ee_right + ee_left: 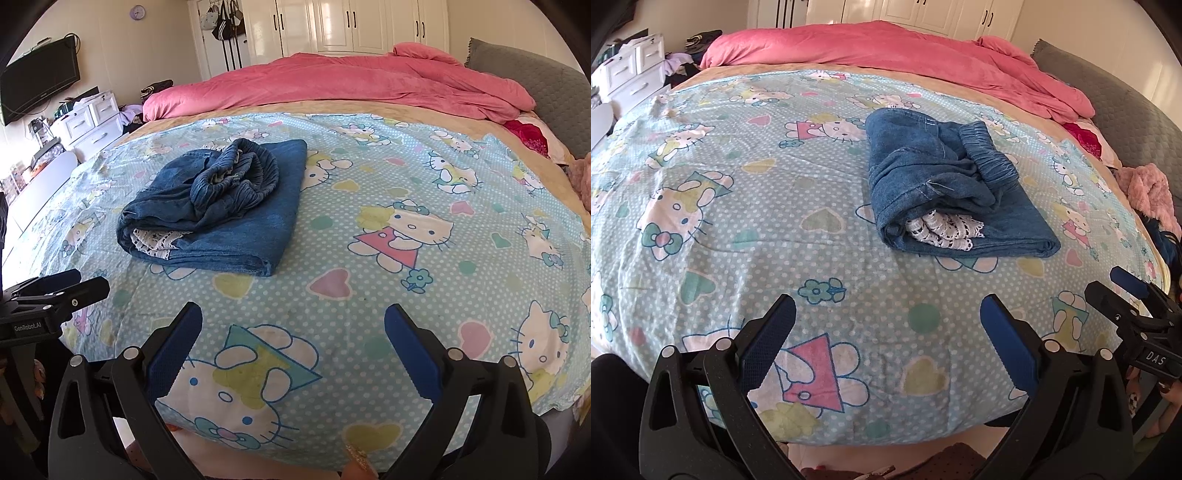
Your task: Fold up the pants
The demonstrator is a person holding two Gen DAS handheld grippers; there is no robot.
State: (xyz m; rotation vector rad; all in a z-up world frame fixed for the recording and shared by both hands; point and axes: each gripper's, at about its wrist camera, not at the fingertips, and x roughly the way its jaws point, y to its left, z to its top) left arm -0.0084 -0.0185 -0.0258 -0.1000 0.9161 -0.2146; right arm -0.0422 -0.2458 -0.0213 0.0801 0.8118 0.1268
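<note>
The right tongs (1134, 295) carry a label "DAS"; the left tongs (55, 291) carry "GenRobot.AI" in white letters.

My bed (369, 229) wears a cartoon-cat sheet, a pink duvet (332, 85) heaped behind. White wardrobes (351, 26) line the back wall; a white dresser (92, 122) and wall-mounted television (40, 81) stand left, sunlit.

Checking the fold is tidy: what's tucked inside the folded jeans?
White lace trim pokes from the open end of the jeans. How far it runs inside is hidden by the denim.
</note>
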